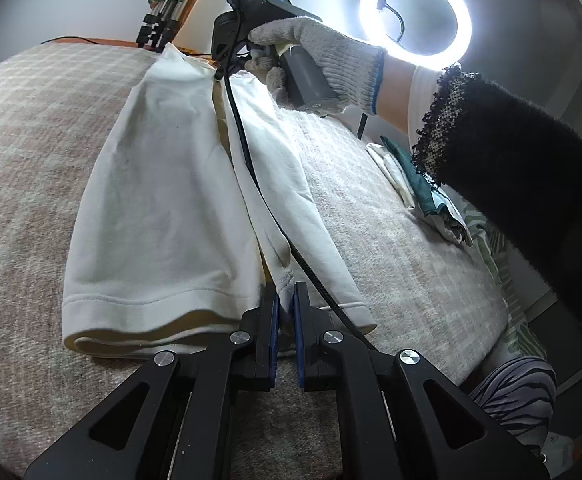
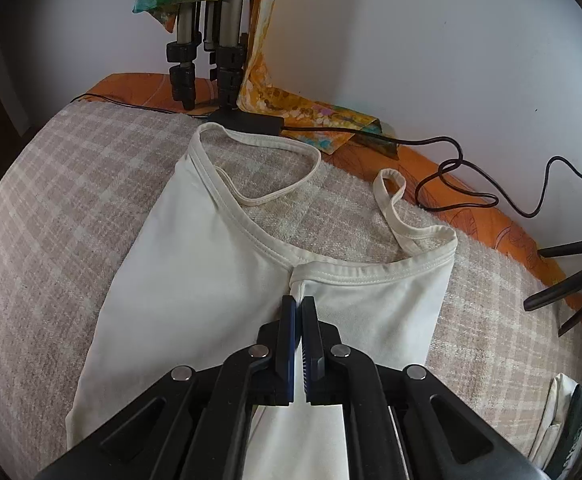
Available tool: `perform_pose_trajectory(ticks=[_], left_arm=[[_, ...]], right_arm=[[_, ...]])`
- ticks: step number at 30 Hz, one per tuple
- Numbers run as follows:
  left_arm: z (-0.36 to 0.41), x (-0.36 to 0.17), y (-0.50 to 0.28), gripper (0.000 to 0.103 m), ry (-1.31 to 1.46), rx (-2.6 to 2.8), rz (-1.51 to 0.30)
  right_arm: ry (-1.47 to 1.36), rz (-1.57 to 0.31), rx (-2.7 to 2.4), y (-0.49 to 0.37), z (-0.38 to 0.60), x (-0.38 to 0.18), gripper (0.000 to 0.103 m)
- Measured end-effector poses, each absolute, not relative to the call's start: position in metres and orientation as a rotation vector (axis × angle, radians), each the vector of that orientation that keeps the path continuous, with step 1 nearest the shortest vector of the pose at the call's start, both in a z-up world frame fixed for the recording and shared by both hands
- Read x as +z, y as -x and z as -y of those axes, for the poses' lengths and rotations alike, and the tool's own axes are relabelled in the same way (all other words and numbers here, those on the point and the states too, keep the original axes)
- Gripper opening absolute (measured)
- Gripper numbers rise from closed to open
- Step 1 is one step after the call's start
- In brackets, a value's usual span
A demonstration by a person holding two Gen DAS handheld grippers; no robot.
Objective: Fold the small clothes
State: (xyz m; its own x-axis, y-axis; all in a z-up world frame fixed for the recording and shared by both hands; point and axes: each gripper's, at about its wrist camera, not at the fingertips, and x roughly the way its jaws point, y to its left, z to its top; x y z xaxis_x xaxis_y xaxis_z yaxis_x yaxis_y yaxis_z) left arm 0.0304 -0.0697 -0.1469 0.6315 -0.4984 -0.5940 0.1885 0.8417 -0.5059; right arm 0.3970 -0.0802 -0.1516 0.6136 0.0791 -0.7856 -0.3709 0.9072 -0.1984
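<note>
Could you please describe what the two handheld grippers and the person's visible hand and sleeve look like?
Both the left gripper and right gripper are black, with blue pads and silver pivot bolts. A black cable trails from the right one. The hand wears a grey knit glove; the sleeve is fuzzy black.

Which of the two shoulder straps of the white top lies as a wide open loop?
The left strap, nearest the tripod, forms a wide open loop on the blanket. The right strap is pressed into a narrow, nearly closed loop.

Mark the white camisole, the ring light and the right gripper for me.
white camisole [image 2: 195,264]: right wrist view, flat front panel.
ring light [image 1: 465,20]: left wrist view, right side of its glowing ring.
right gripper [image 2: 299,306]: right wrist view, between the fingertips, shut on the neckline fold.
</note>
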Motion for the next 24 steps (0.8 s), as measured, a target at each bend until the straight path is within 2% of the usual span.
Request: perform_pose_trajectory(ticks=[2, 5, 6, 7, 10, 14, 17, 19, 24], left_arm=[[0.068, -0.147, -0.03, 0.005, 0.423, -0.402, -0.798], [0.066, -0.146, -0.028, 0.007, 0.426, -0.395, -0.809], [0.065, -0.145, -0.027, 0.007, 0.424, -0.394, -0.815], [0.064, -0.143, -0.025, 0.011, 0.415, -0.39, -0.818], [0.057, -0.135, -0.014, 0.019, 0.408, -0.387, -0.815], [0.038, -0.124, 0.003, 0.02, 0.374, -0.347, -0.799], [0.018, -0.123, 0.006, 0.026, 0.35, -0.266, -0.801], [0.006, -0.128, 0.003, 0.026, 0.38, -0.224, -0.809], [0.002, -0.138, -0.004, 0.026, 0.392, -0.206, -0.829]], right_arm=[[0.35, -0.879, 0.276, -0.398, 0.083, -0.151, 0.001], [0.306, -0.892, 0.305, -0.401, 0.088, -0.152, 0.009], [0.29, -0.893, 0.314, -0.4, 0.09, -0.15, 0.023], [0.269, -0.883, 0.322, -0.398, 0.094, -0.146, 0.03], [0.217, -0.847, 0.37, -0.389, 0.106, -0.129, 0.032], [0.181, -0.827, 0.409, -0.373, 0.116, -0.109, 0.033], [0.195, -0.831, 0.449, -0.362, 0.106, -0.103, 0.034], [0.195, -0.855, 0.483, -0.357, 0.094, -0.103, 0.039], [0.261, -0.917, 0.505, -0.35, 0.054, -0.121, 0.042]])
